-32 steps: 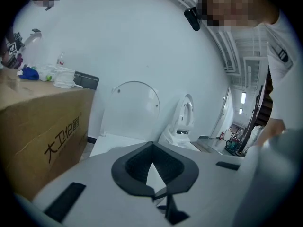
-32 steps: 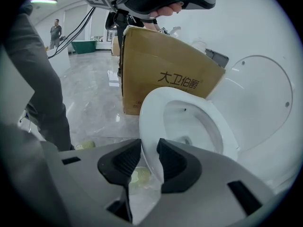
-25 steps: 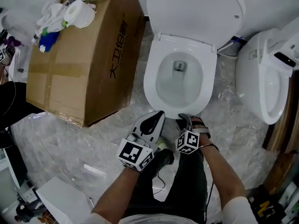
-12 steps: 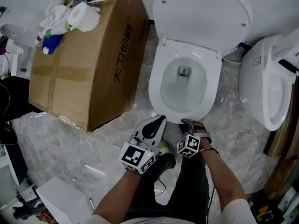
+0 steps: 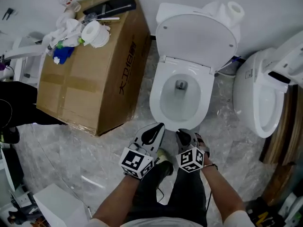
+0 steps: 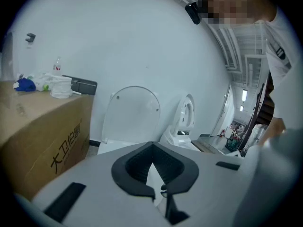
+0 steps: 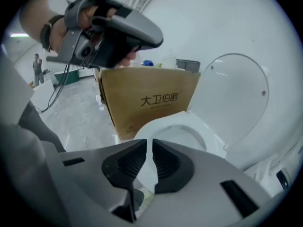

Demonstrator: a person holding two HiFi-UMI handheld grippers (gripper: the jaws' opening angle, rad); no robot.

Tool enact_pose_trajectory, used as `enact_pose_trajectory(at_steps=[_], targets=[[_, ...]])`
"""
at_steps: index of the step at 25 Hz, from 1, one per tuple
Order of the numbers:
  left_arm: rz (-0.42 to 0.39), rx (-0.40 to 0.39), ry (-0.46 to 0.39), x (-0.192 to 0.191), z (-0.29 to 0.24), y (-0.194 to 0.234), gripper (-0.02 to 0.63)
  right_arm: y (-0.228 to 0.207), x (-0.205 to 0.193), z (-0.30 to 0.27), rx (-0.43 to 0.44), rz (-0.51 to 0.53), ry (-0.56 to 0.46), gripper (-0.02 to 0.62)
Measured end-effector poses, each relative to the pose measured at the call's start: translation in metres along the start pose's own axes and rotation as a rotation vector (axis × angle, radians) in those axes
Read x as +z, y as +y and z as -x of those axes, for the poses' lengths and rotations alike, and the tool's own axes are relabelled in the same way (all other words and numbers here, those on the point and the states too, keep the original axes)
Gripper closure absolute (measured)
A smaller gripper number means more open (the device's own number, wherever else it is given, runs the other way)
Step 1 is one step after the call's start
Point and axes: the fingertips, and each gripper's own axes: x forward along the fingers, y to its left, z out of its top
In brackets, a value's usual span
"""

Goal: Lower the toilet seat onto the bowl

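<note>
The white toilet's seat and lid (image 5: pixel 196 37) stand raised against the tank, above the open bowl (image 5: pixel 161 109). In the left gripper view the seat and lid (image 6: pixel 132 112) are upright straight ahead; in the right gripper view they (image 7: pixel 236 98) lean back at the right, over the bowl rim (image 7: pixel 175 126). Both grippers hover side by side just in front of the bowl, touching nothing. My left gripper (image 5: pixel 156 129) (image 6: pixel 152 144) is shut and empty. My right gripper (image 5: pixel 182 135) (image 7: pixel 149 143) is closing, with a narrow gap left and nothing between its jaws.
A large cardboard box (image 5: pixel 90 74) stands left of the toilet, with paper rolls and small items (image 5: pixel 78 27) on top. A second toilet (image 5: pixel 258 98) stands at the right. A paper roll (image 5: pixel 234 8) sits on the tank. The floor has plastic sheeting.
The right gripper's jaws have narrowed from wide to almost together. The head view has pulled back, so the tank now shows. Both grippers stay in front of the bowl.
</note>
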Motion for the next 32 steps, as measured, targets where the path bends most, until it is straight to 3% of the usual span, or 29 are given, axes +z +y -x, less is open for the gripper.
enact_pose_trajectory(at_steps=[11, 21, 32], targets=[[-0.068, -0.024, -0.048, 0.113, 0.048, -0.064, 0.595, -0.045, 0.157, 0.141, -0.11, -0.172, -0.23, 0.552], [-0.164, -0.027, -0.148, 0.238, 0.094, -0.124, 0.597, -0.084, 0.285, 0.267, -0.197, -0.207, -0.442, 0.569], [-0.211, -0.015, -0.245, 0.337, 0.129, -0.157, 0.595, -0.098, 0.365, 0.348, -0.244, -0.222, -0.577, 0.571]])
